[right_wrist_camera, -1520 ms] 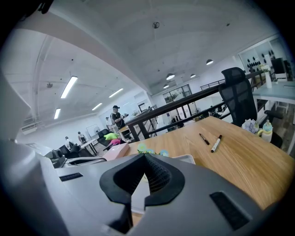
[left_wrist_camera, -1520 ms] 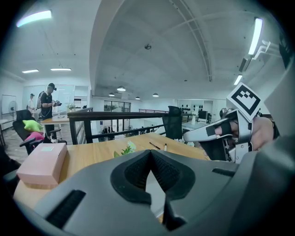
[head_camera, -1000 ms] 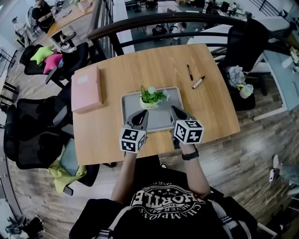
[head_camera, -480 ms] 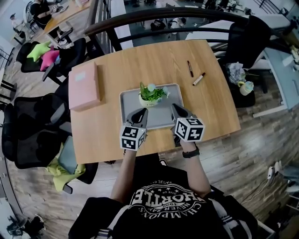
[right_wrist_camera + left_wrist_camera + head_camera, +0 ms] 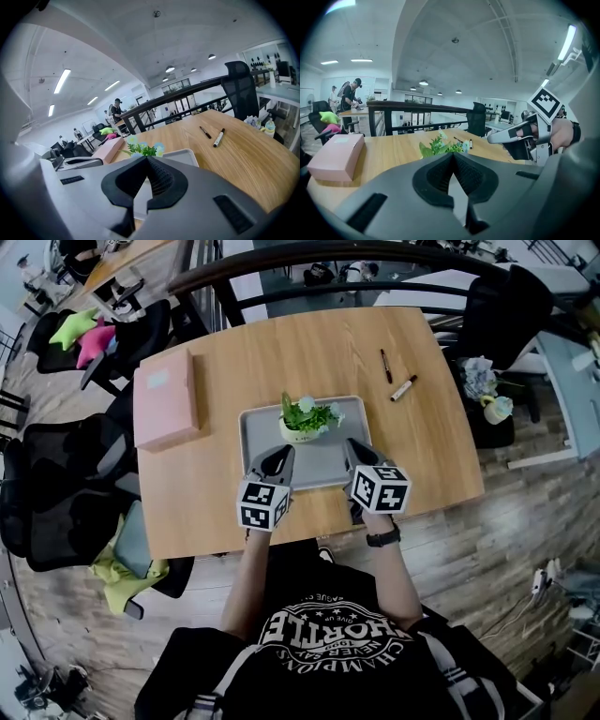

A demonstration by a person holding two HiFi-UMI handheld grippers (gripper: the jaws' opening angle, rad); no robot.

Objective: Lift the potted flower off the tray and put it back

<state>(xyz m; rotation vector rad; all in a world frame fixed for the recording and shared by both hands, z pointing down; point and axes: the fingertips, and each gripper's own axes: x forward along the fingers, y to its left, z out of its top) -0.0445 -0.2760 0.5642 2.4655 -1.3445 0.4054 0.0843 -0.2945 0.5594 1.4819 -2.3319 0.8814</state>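
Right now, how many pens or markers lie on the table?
2. A dark pen and a white marker lie side by side on the table, beyond the tray to its right. None seems hidden.

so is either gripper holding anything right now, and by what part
Nothing is held. The left gripper and the right gripper are both shut and empty, by the near edge of the tray; the potted flower stands free on it.

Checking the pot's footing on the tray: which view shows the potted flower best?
The head view: the whole potted flower, pot and leaves, stands on the tray. The left gripper view shows only leaves, the right gripper view only leaves and blossoms; the pot is hidden in both.
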